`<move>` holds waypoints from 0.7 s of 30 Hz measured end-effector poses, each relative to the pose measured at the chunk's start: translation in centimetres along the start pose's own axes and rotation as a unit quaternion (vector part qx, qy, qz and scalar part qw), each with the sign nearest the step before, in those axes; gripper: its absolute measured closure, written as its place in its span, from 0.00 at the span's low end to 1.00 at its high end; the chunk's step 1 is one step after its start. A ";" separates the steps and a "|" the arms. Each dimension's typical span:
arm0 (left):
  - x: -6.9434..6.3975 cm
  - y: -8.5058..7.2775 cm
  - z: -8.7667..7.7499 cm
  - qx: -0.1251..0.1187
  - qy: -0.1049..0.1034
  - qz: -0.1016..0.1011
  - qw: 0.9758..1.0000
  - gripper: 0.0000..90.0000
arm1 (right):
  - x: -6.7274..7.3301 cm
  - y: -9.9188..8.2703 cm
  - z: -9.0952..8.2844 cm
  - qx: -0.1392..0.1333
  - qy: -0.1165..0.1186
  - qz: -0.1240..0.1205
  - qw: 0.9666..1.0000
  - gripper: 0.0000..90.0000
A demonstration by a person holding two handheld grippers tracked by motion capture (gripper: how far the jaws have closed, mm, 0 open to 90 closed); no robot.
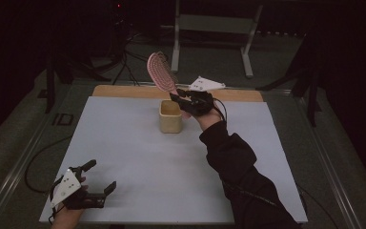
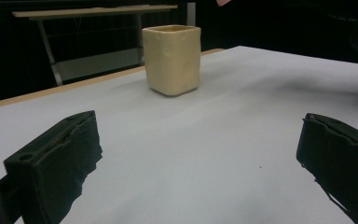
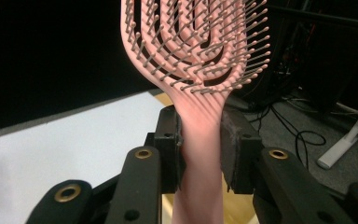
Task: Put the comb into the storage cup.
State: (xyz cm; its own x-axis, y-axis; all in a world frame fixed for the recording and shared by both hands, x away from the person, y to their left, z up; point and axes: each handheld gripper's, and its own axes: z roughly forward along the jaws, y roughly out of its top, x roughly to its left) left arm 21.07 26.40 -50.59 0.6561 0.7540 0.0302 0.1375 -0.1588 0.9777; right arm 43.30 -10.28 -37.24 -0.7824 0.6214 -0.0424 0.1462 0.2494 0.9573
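Hairbrush [image 1: 160, 71] sat at upper centre of the high view, clamped by the right gripper [image 1: 180, 98] just above the cup [image 1: 170, 116]; lowering the handle in looked next. Left gripper [image 1: 100, 177] idled lower left. Left gripper view: jaws spread wide, cup upper centre. Right gripper view: jaws pinched the handle, its lower end cut off

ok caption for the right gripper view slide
Right hand-held gripper shut on a pink hairbrush handle.
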 end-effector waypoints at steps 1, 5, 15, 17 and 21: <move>0.0 0.0 0.0 0.000 0.000 -0.001 1.000 0.00 | 0.0 0.1 0.1 -0.006 0.000 0.004 1.000 0.79; 0.0 0.0 0.0 -0.001 0.000 0.000 1.000 0.00 | -0.3 0.3 0.5 -0.023 0.003 0.013 1.000 0.79; 0.0 0.0 -0.1 -0.001 0.000 0.001 1.000 0.00 | -0.8 1.0 2.0 -0.065 0.019 0.026 0.997 0.79; 0.0 0.0 -0.1 -0.001 -0.001 0.001 1.000 0.00 | -0.8 1.0 2.3 -0.072 0.019 0.027 0.997 0.79; 0.0 0.0 -0.1 -0.002 -0.002 0.002 1.000 0.00 | -0.8 1.0 3.1 -0.078 0.025 0.022 0.996 0.79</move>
State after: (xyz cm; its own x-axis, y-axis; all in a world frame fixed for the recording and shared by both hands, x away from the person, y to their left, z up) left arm 21.01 26.43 -50.56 0.6594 0.7511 0.0323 0.1322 -0.1582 0.9785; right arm 46.00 -8.23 -37.10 -0.8068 0.5907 0.0118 0.0883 0.1008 0.9910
